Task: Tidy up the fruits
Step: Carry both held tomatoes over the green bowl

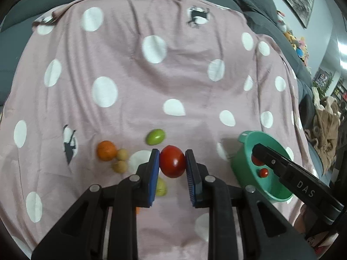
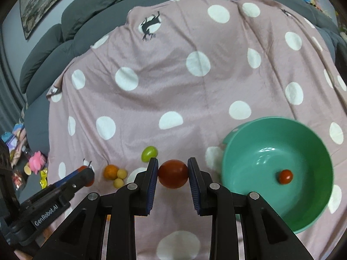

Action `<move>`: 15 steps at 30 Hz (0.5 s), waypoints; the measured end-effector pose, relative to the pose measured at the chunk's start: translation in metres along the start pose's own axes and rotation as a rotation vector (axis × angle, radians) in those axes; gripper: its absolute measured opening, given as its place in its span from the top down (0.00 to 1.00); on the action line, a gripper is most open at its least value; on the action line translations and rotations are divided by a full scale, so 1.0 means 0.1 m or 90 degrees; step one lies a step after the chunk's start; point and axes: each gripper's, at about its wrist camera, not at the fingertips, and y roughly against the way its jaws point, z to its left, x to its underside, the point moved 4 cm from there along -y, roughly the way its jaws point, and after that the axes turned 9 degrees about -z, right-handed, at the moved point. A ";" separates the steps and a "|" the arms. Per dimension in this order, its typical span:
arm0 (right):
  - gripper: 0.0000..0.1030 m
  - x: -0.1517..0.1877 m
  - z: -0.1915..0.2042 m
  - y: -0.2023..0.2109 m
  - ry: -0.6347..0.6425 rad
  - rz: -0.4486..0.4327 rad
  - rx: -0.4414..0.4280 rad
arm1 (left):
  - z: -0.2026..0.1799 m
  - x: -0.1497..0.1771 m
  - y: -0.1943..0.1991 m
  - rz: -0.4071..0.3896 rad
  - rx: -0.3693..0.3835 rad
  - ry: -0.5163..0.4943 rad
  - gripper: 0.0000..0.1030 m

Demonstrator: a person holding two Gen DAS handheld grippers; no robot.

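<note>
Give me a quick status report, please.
Left hand-held gripper shut on red tomato. Right hand-held gripper shut on second tomato, near green bowl. Bowl unobstructed.

Two large red tomatoes are counted, one (image 1: 172,161) between the blue pads of the left hand-held gripper (image 1: 172,166) and one (image 2: 173,174) between those of the right hand-held gripper (image 2: 173,179), and one small red tomato (image 2: 285,176) is seen in the single green bowl (image 2: 308,127). On the spotted blanket (image 2: 173,86), one orange (image 1: 106,150), two small tan round fruits (image 1: 122,154) (image 1: 119,166) and two green fruits (image 1: 155,137) (image 1: 161,186) are counted.
</note>
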 end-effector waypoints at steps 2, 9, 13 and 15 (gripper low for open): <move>0.71 -0.04 -0.09 0.06 -0.006 -0.012 0.011 | -0.13 -0.01 -0.02 -0.003 0.008 -0.013 0.78; 0.71 -0.15 -0.46 0.24 -0.036 -0.048 0.048 | -0.63 0.02 -0.20 0.006 0.049 -0.044 0.78; 0.71 -0.16 -0.70 0.29 -0.057 -0.055 0.082 | -0.87 0.05 -0.31 0.015 0.067 -0.061 0.78; 0.71 -0.17 -0.83 0.32 -0.067 -0.059 0.107 | -0.99 0.07 -0.38 0.023 0.082 -0.066 0.78</move>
